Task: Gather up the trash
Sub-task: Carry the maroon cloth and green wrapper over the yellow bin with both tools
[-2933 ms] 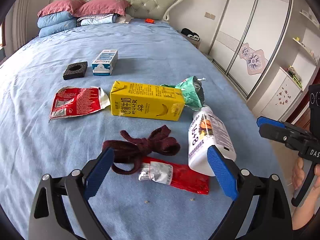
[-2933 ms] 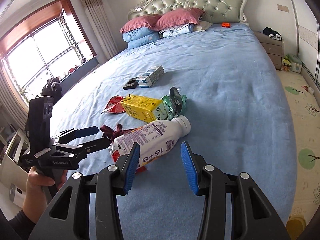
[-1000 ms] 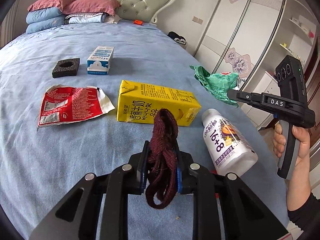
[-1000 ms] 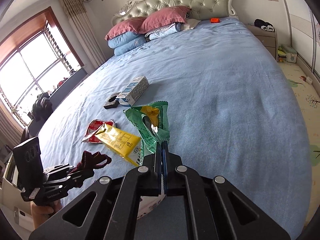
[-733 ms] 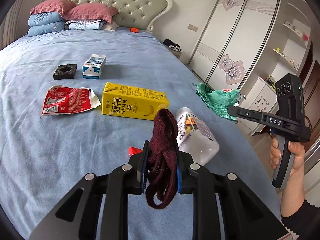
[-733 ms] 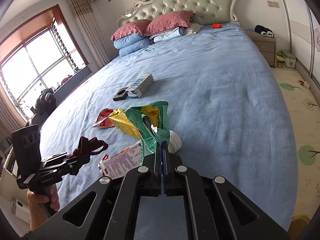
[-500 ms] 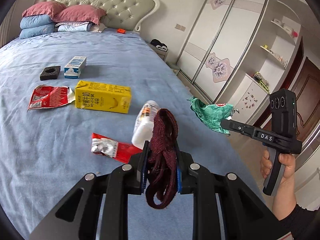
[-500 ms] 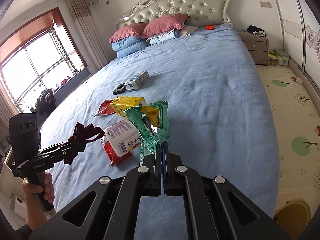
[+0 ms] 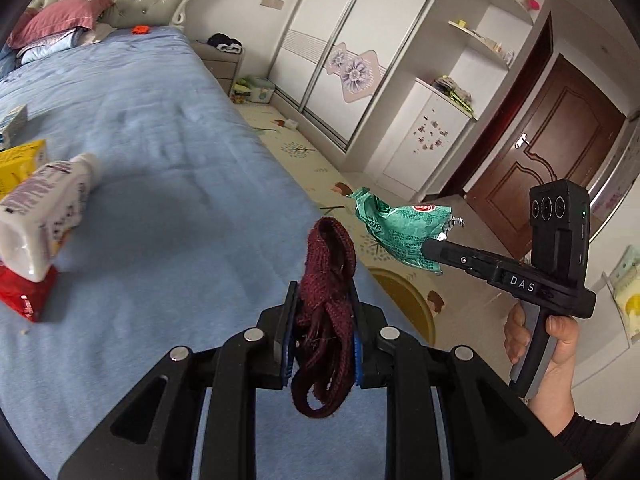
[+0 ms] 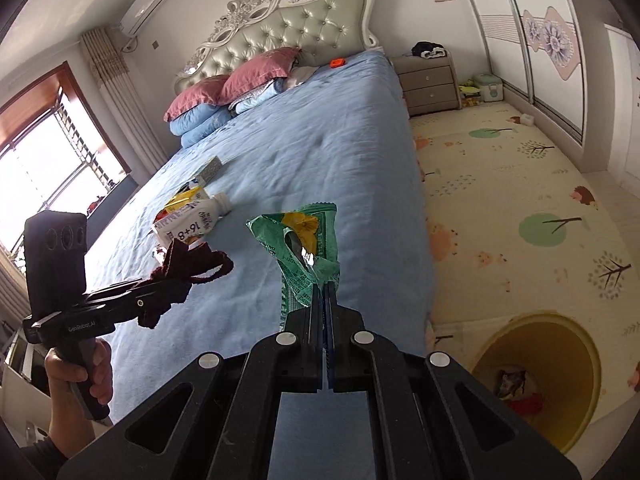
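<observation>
My left gripper (image 9: 322, 332) sits at the bottom centre of the left wrist view, its blue pads clamped on a bundle of dark red cord (image 9: 326, 300) that stands up between them and droops below. In the right wrist view that same gripper shows at the left edge, with the cord trailing off its tip over the blue bedspread (image 10: 328, 168).

My right gripper (image 10: 324, 300) is pinched tight on a crumpled green wrapper (image 10: 304, 248), which rises from the fingertips in the middle of the frame. In the left wrist view I see this wrapper right of centre, held out past the edge of the bed, above the patterned floor mat (image 9: 320, 160).

At the lower right of the right wrist view, a yellow bin (image 10: 536, 380) stands on the floor just beside the bed, with some trash already inside it.

Left on the bed, in the left part of both views, are a white bottle (image 9: 44, 220) lying on its side, its base resting on a red wrapper (image 9: 24, 294), and a yellow carton (image 9: 20, 164) just behind it. A small blue-and-white box (image 10: 210, 170) lies further up the bed.
</observation>
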Demonstrator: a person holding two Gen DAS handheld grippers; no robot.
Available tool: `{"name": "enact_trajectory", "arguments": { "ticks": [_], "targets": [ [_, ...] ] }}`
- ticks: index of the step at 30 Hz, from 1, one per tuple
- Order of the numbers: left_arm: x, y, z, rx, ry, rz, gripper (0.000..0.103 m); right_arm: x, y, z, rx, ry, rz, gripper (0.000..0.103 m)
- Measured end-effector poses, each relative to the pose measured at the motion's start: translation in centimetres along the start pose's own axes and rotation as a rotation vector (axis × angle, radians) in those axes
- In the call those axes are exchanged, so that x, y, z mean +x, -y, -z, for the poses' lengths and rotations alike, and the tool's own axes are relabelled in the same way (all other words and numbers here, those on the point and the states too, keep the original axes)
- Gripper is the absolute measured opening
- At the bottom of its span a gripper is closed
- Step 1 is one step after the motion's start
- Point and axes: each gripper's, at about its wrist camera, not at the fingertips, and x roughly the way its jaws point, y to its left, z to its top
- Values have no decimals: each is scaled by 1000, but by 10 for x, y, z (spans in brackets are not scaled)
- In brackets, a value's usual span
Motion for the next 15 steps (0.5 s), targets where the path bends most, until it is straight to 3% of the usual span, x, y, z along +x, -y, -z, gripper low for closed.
{"name": "enact_trajectory", "arguments": {
  "ticks": [6, 15],
  "targets": [
    [68, 61, -9, 73, -101, 72, 22, -38, 66, 21, 96, 48, 102, 2],
    [172, 152, -13, 196, -257, 144, 22, -87, 156, 80, 264, 72, 214, 2]
  ]
}}
